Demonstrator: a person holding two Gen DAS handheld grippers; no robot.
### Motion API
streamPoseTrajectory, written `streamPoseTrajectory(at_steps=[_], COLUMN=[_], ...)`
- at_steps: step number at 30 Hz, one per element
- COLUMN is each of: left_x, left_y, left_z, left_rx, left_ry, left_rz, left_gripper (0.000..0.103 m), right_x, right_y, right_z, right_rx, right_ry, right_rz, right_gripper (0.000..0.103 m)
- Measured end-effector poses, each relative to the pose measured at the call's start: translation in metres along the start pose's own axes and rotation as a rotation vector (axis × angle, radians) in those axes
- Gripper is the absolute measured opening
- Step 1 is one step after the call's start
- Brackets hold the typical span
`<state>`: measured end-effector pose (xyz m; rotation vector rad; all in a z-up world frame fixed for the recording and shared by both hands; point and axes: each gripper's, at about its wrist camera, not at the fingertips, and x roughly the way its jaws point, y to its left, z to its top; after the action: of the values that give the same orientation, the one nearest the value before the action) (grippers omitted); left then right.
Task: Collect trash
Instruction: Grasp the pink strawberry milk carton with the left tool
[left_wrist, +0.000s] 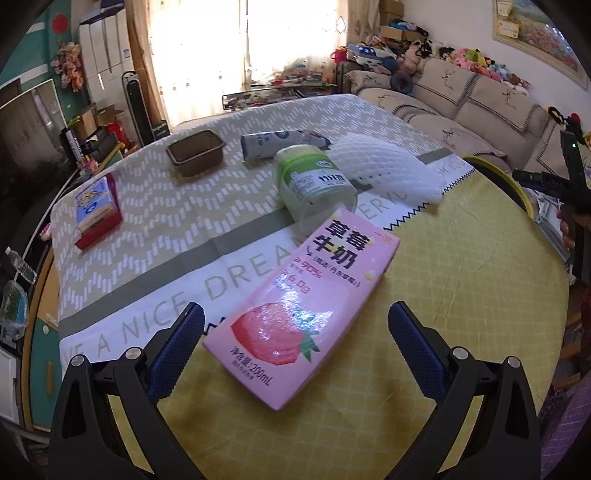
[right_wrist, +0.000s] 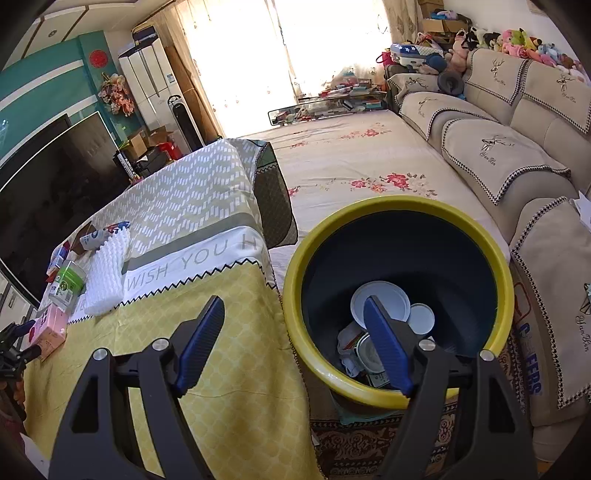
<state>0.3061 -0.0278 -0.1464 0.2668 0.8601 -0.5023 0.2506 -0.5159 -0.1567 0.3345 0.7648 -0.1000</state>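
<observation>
A pink strawberry-milk carton (left_wrist: 303, 302) lies flat on the yellow tablecloth (left_wrist: 461, 280). My left gripper (left_wrist: 295, 314) stands open around its near end, and the blue pads do not touch it. Behind it lie a clear bottle with a green label (left_wrist: 314, 181), a white foam net (left_wrist: 384, 166), a blue-white tube (left_wrist: 280, 142), a brown tray (left_wrist: 195, 151) and a red-blue box (left_wrist: 98, 206). My right gripper (right_wrist: 293, 306) is open and empty, its right finger over the yellow-rimmed bin (right_wrist: 399, 201). White lids (right_wrist: 380, 302) and a can (right_wrist: 364, 350) lie in the bin.
The bin stands on the floor against the table's right edge (right_wrist: 273, 280). A beige sofa (right_wrist: 498, 155) runs along the right, and a floral-covered surface (right_wrist: 351, 158) lies behind the bin. A television (right_wrist: 55, 177) stands at the left. A patterned rug (right_wrist: 369, 443) lies under the bin.
</observation>
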Motion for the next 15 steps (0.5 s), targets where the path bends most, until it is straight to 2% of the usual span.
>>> streamPoseTrajectory(at_steps=[4,9,12,15], left_x=[0.004,-0.008,-0.014,-0.01], left_y=[-0.016,-0.042,-0.056,-0.066], left_z=[0.0,-0.002,0.0,0.004], left_rx=[0.047,0.057,0.065,0.07], left_ry=[0.019,0.002,-0.011,0.001], left_rz=[-0.023,-0.069,-0.084,-0.06], left_gripper=[0.098,0.097,0.089,0.077], right_x=[0.002,0.005,0.007,0.008], right_y=[0.001,-0.001,-0.002,-0.003], right_z=[0.0,-0.001,-0.002,-0.003], right_rx=[-0.001,0.006,0.008,0.012], right_ry=[0.006,0.015,0.021,0.026], right_rz=[0.005,0.014,0.023,0.03], right_gripper=[0.073,0.073,0.073,0.073])
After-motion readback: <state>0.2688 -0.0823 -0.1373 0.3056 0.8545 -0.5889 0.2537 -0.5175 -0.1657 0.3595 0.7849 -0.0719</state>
